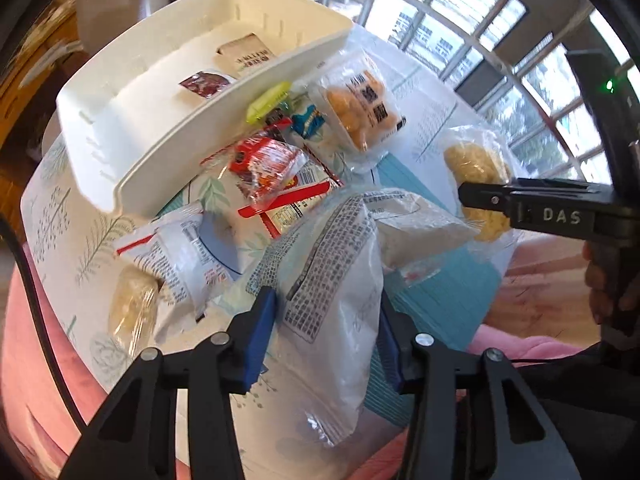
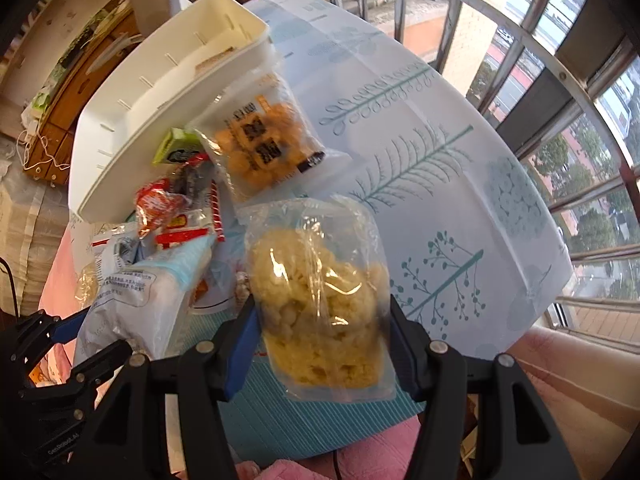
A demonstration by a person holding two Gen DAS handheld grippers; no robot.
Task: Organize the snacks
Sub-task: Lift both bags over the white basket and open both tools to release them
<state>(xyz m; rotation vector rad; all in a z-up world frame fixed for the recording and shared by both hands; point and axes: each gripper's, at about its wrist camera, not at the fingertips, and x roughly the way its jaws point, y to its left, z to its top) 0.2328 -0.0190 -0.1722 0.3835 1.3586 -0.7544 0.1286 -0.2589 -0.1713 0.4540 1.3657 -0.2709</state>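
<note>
Nearest the left wrist camera, the left gripper (image 1: 326, 336) clamps a white packet (image 1: 340, 280) printed with dense text, its blue pads (image 1: 260, 336) pressed against both sides. Nearest the right wrist camera, the right gripper (image 2: 320, 344) grasps a clear bag of pale yellow snacks (image 2: 320, 300) between its pads, the bag standing upright above the table (image 2: 460, 168), which is covered with a cloth bearing a tree pattern. Behind the two held items lies a loose pile of snacks: a red wrapper (image 1: 264, 164), a bag of orange puffs (image 1: 360, 112) and a yellow-green packet (image 1: 267, 102). A white bin (image 1: 160, 132) stands at the far left of the table, just beside the pile; it contains a brown packet (image 1: 246, 54) and a dark red one (image 1: 206, 84).
</note>
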